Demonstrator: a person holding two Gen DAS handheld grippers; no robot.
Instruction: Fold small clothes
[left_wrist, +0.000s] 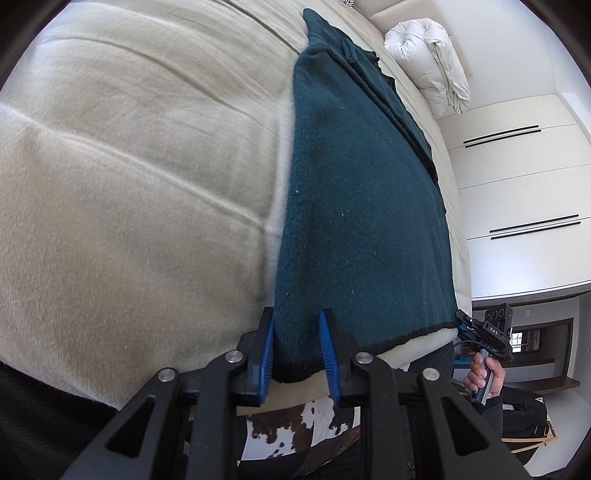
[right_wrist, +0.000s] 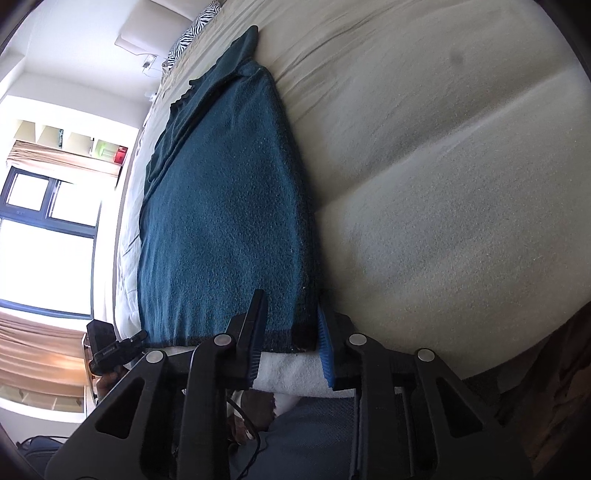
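A dark teal knitted garment (left_wrist: 354, 206) lies flat on the beige bed (left_wrist: 129, 184), stretching away from the near edge; it also shows in the right wrist view (right_wrist: 221, 229). My left gripper (left_wrist: 297, 332) is open, its blue pads astride the garment's near left corner at the hem. My right gripper (right_wrist: 290, 321) is open, its pads astride the near right corner. The right gripper also shows at the far hem corner in the left wrist view (left_wrist: 487, 332), held by a hand. The left gripper shows small in the right wrist view (right_wrist: 114, 350).
A folded white duvet (left_wrist: 432, 66) lies at the head of the bed. White wardrobe doors (left_wrist: 517, 177) stand beyond the bed. A window (right_wrist: 44, 229) and a zebra-print pillow (right_wrist: 192, 33) show in the right wrist view. A cowhide rug (left_wrist: 295, 428) is on the floor below.
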